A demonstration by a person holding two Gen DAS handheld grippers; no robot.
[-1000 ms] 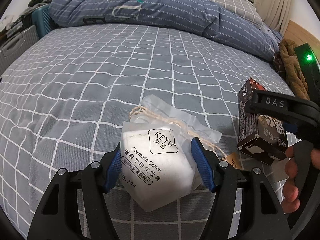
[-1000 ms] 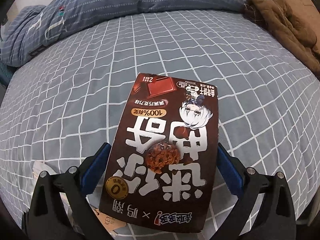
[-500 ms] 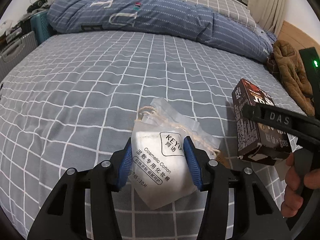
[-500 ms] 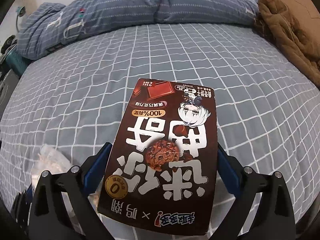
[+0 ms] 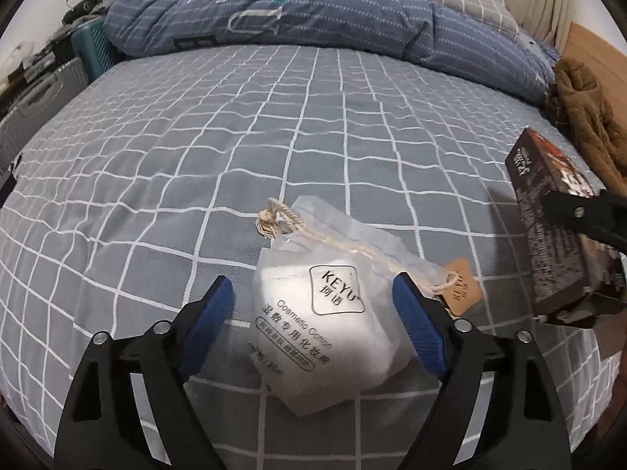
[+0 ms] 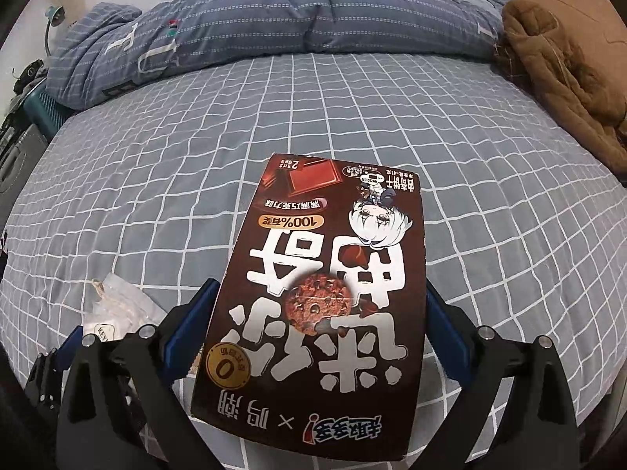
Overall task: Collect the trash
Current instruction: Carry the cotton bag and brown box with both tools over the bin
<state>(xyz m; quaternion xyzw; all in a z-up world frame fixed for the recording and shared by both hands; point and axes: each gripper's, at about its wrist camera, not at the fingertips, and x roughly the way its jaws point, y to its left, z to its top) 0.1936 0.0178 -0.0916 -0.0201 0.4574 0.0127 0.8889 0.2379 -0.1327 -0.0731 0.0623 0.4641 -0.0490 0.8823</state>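
Observation:
A white cosmetic cotton bag [image 5: 329,313] with a rope drawstring and a brown tag lies on the grey checked bed [image 5: 235,137]. My left gripper [image 5: 313,313] is open, its blue fingers either side of the bag; the left finger stands clear of it. The bag also shows in the right wrist view [image 6: 117,309]. My right gripper [image 6: 319,321] is shut on a brown chocolate cookie box [image 6: 321,297] and holds it above the bed. The box also shows at the right of the left wrist view [image 5: 556,235].
A rolled blue quilt [image 5: 313,15] lies across the far side of the bed. A brown jacket [image 6: 556,78] is at the far right. A grey suitcase [image 5: 35,105] and a teal case [image 5: 92,47] stand left of the bed.
My left gripper closed partly on the bag half a second ago and has now opened wider. The right gripper has lifted a little with the box.

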